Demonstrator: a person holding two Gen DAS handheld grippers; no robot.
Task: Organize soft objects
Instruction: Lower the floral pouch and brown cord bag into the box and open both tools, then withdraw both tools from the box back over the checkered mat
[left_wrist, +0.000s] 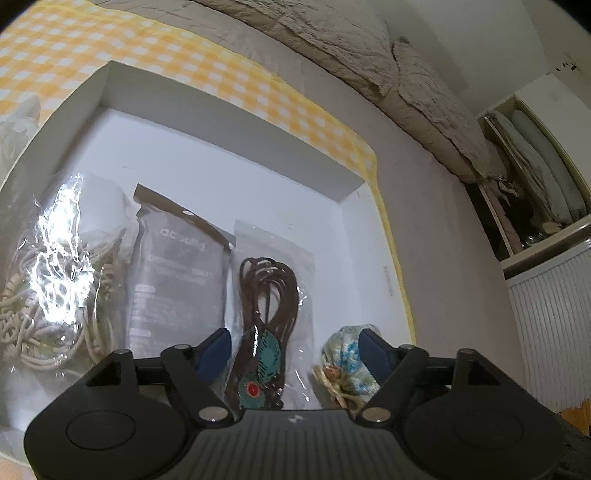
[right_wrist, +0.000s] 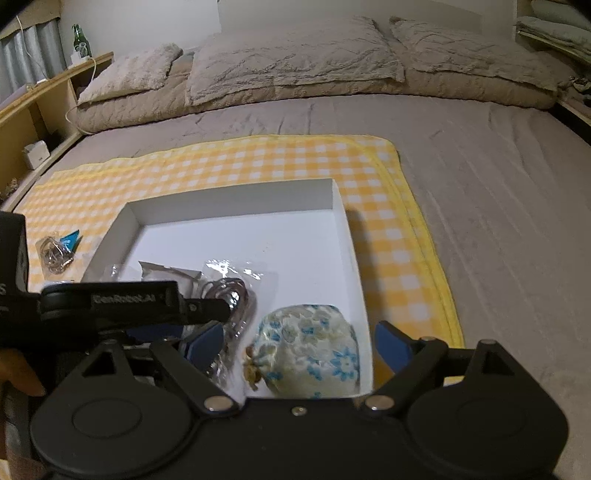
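Observation:
A white open box (left_wrist: 229, 107) (right_wrist: 343, 221) lies on a yellow checked cloth (right_wrist: 258, 162) on the bed. Inside lie a clear bag of cream cord (left_wrist: 62, 273), a grey packet (left_wrist: 177, 266), a bagged brown cord necklace with a teal pendant (left_wrist: 269, 295) and a floral drawstring pouch (left_wrist: 351, 365) (right_wrist: 314, 350). My left gripper (left_wrist: 295, 350) is open, its fingers straddling the necklace bag low over the box. My right gripper (right_wrist: 299, 343) is open around the floral pouch, not touching it. The left gripper's body (right_wrist: 122, 299) crosses the right wrist view.
A small clear bag with a blue tag (right_wrist: 59, 251) lies on the cloth left of the box. Grey pillows (right_wrist: 295, 59) line the bed's head. A wooden shelf with a green bottle (right_wrist: 79, 40) stands at left. A shelf with folded linen (left_wrist: 535, 177) is at right.

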